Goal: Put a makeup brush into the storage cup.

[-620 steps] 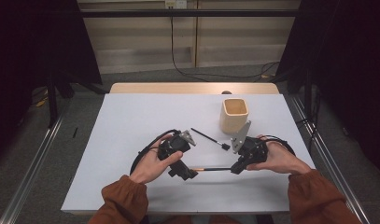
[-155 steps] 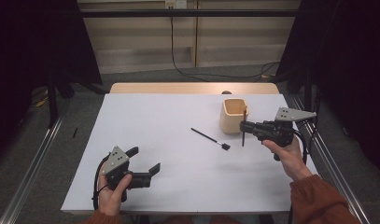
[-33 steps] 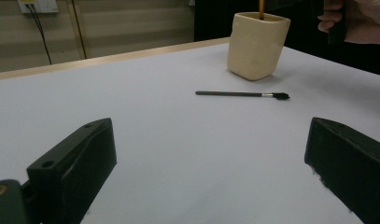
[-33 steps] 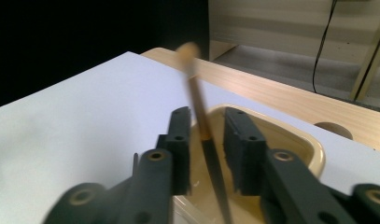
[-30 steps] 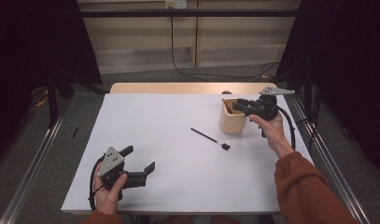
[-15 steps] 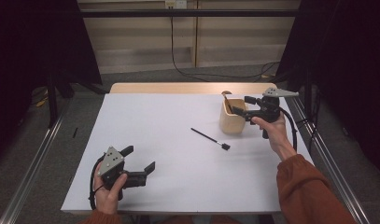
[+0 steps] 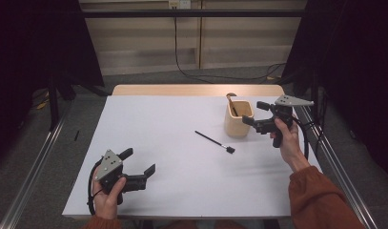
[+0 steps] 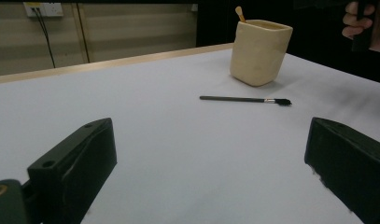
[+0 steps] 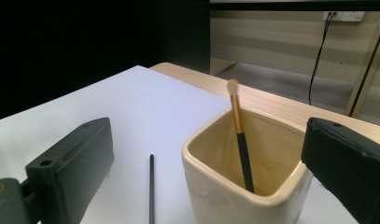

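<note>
Beside the cream cup (image 7: 239,119) my right hand-held gripper (image 7: 254,113) hovers released, one brush (image 9: 239,135) standing inside; my left hand-held gripper (image 7: 138,162) rests released, another brush (image 7: 215,141) lying on the table (image 7: 182,191).

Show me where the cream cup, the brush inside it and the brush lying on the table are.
cream cup (image 7: 237,125), high view, front wall.
brush in the cup (image 9: 242,156), right gripper view, black handle.
brush on the table (image 8: 234,99), left gripper view, mid-handle.

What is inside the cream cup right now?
One brush stands inside the cream cup, leaning, with its pale tip above the rim. Its lower end and the cup's bottom are hidden by the wall. A second brush lies on the table outside.
</note>
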{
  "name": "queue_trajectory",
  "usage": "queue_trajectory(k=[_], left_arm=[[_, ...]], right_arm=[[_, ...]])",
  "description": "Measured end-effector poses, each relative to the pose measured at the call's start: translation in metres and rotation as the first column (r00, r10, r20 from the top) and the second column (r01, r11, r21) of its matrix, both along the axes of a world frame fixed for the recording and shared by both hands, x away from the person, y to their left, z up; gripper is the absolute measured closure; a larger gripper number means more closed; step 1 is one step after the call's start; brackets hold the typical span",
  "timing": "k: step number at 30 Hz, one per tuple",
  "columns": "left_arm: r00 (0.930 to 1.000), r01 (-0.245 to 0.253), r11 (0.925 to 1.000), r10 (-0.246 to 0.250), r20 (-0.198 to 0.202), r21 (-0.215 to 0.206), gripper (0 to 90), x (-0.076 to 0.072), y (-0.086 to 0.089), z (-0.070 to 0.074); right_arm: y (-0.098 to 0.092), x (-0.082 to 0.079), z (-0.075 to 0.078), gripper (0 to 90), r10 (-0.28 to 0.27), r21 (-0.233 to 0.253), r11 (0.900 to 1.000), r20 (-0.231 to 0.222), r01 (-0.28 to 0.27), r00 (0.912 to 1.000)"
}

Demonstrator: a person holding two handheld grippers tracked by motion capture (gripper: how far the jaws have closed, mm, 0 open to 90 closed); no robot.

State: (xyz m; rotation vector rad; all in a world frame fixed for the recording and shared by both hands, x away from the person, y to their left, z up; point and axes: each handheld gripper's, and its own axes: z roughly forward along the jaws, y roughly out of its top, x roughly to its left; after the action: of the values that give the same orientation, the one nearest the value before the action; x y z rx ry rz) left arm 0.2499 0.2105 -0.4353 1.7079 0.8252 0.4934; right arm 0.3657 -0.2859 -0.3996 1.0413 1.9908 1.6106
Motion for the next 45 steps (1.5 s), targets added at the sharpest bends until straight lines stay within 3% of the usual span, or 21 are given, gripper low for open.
queue_trajectory(k=[5,9,16,18,23,28,34,38,45], left_arm=[[1.0,-0.005,1.0,0.005,-0.005,0.003,2.2,-0.002,0.0,-0.001],[1.0,-0.001,0.9999,0.001,-0.002,0.011,2.2,-0.002,-0.001,-0.001],[0.9999,0.002,1.0,-0.002,-0.013,0.004,2.1,-0.004,0.0,0.0],[1.0,0.003,0.9998,-0.003,0.0,0.021,2.1,-0.006,-0.002,0.001],[0.9999,0.003,0.9993,-0.004,0.015,0.037,2.2,-0.008,-0.005,0.001],[0.9999,-0.015,0.9998,0.014,0.009,0.014,2.1,-0.008,-0.002,0.0],[0.9998,-0.018,0.9998,0.018,0.011,0.011,1.8,-0.011,0.0,0.001],[0.9992,-0.041,0.9991,0.041,-0.004,-0.014,1.8,-0.011,0.003,0.001],[0.9992,-0.036,0.9992,0.035,0.017,0.016,1.8,-0.011,0.004,0.002]], right_arm=[[-0.01,-0.013,-0.002,1.6,-0.019,0.027,0.999,-0.002,0.019,0.9998],[-0.017,-0.024,-0.007,1.7,-0.042,0.016,0.999,-0.012,0.042,0.999],[-0.027,-0.046,-0.009,3.1,-0.099,-0.001,0.995,0.011,0.099,0.995],[-0.029,-0.052,-0.012,3.3,-0.104,-0.001,0.995,0.006,0.104,0.9945],[-0.031,-0.069,-0.022,3.1,-0.111,-0.001,0.994,-0.004,0.111,0.9939],[-0.027,-0.087,-0.025,3.2,-0.097,-0.03,0.995,-0.001,0.097,0.9953],[-0.03,-0.104,-0.03,3.5,-0.125,-0.023,0.992,-0.006,0.125,0.9921],[-0.031,-0.113,-0.031,3.5,-0.134,-0.025,0.991,-0.003,0.134,0.9909],[-0.035,-0.129,-0.034,2.6,-0.157,-0.027,0.987,-0.022,0.157,0.9873]])
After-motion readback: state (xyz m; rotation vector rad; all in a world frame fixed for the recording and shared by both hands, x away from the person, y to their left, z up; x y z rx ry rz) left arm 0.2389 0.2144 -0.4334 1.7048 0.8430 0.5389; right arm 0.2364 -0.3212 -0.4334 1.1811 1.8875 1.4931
